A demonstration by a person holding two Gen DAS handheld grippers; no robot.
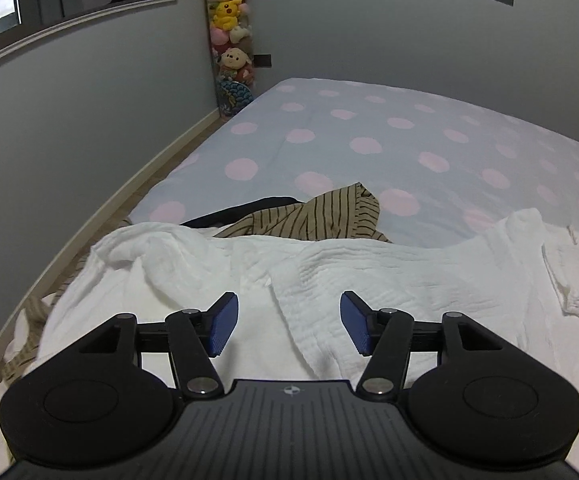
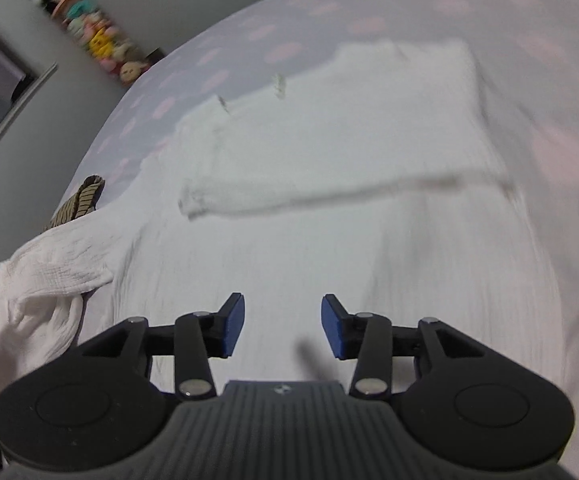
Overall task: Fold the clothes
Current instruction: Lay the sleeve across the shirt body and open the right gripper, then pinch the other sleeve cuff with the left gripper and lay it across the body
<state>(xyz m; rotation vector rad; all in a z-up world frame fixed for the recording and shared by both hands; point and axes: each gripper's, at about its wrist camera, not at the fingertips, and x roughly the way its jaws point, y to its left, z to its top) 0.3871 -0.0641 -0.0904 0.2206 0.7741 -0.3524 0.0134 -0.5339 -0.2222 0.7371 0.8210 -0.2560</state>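
A white crinkled garment [image 1: 329, 276] lies spread and rumpled on the bed. My left gripper [image 1: 289, 322] is open and empty just above its near part, over a raised fold. In the right wrist view the same white garment [image 2: 329, 200] lies flatter, with a sleeve [image 2: 329, 194] folded across its body. My right gripper [image 2: 283, 326] is open and empty low over it. That view is motion-blurred. A tan garment with dark stripes [image 1: 313, 216] lies bunched behind the white one, and it also shows in the right wrist view [image 2: 79, 200]. A black garment [image 1: 245, 210] peeks out beside it.
The bed has a pale blue sheet with pink dots [image 1: 389, 140]. A grey wall [image 1: 89, 120] runs along its left side. A column of plush toys [image 1: 231, 36] hangs in the corner, also in the right wrist view [image 2: 97, 40].
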